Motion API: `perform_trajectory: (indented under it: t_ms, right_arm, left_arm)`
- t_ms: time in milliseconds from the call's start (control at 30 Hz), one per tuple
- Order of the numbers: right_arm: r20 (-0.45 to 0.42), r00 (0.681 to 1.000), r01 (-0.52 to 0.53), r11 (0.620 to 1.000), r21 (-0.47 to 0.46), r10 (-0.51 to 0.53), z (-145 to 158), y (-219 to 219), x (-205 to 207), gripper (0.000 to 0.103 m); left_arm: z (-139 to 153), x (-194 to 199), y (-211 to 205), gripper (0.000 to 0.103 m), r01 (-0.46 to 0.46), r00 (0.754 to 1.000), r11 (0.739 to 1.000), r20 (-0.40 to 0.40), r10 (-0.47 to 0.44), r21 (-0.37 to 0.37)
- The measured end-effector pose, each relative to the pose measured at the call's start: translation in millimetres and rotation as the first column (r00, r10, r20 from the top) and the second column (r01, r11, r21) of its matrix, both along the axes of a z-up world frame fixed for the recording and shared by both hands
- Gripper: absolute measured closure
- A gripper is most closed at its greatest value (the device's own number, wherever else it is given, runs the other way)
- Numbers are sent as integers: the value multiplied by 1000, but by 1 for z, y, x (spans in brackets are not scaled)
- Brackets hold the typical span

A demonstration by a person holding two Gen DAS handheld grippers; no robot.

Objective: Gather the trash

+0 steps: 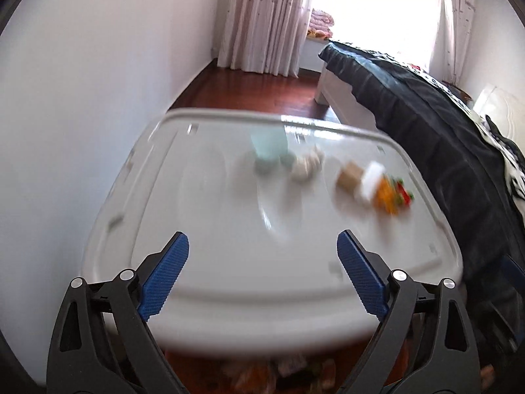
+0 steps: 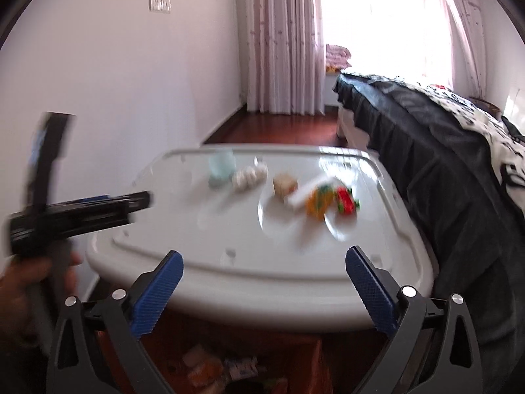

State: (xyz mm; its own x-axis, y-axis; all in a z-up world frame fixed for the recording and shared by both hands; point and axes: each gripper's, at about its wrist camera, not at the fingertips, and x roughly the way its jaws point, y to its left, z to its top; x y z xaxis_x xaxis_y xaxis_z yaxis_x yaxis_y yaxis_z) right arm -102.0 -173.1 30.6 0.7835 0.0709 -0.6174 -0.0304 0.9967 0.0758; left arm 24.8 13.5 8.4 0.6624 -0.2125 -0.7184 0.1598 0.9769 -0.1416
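White walls, pink curtains (image 1: 262, 16) and a dark-covered bed (image 1: 426, 124) fill the room; from the left wrist view a pale plastic bench (image 1: 229, 262) sits beside the bed; the left gripper (image 1: 262, 272) hangs over its near edge with jaws spread wide and nothing between them; the trash lies far across the top, blurred: a pale green cup (image 1: 269, 147), a crumpled white lump (image 1: 306, 164), a small brown box (image 1: 349, 177) and an orange wrapper (image 1: 388, 193). From the right wrist view the right gripper (image 2: 264, 282) also has wide, empty jaws, likely ready for the next grab; more bits (image 2: 210, 367) lie on the floor under the bench, maybe where collected trash goes; a hand (image 2: 29, 289) holds the other tool at the left.
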Motion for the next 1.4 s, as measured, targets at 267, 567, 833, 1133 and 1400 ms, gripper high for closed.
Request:
perform_trajectory:
  t_ms: [267,567,833,1133,1400]
  right_arm:
    - [70,997,32,999,-18,-30,11,-19,27,5]
    - [21,999,32,998,48,-33,-5,-38,33,5]
    - [45,999,8,998,64,-11,1,-33,30,5]
    - [47,999,24,1000,8,-25,-3,-29,32,5]
    - [5,999,-31,999,-8,31,-6,-20,58,5]
  left_arm:
    - [-38,129,-27,13,-75,991,995,-112,67,-71]
    - [-79,202,-43,13,-145,981,988,-136,137,-55]
    - [-90,221,-60,20,-129,987,992,-101,128,-3]
    - [-89,216,-51,42,-108,990,994,-88,107,-12]
    - [-48,150,-17,42,-55,998,998,-29,55,-23]
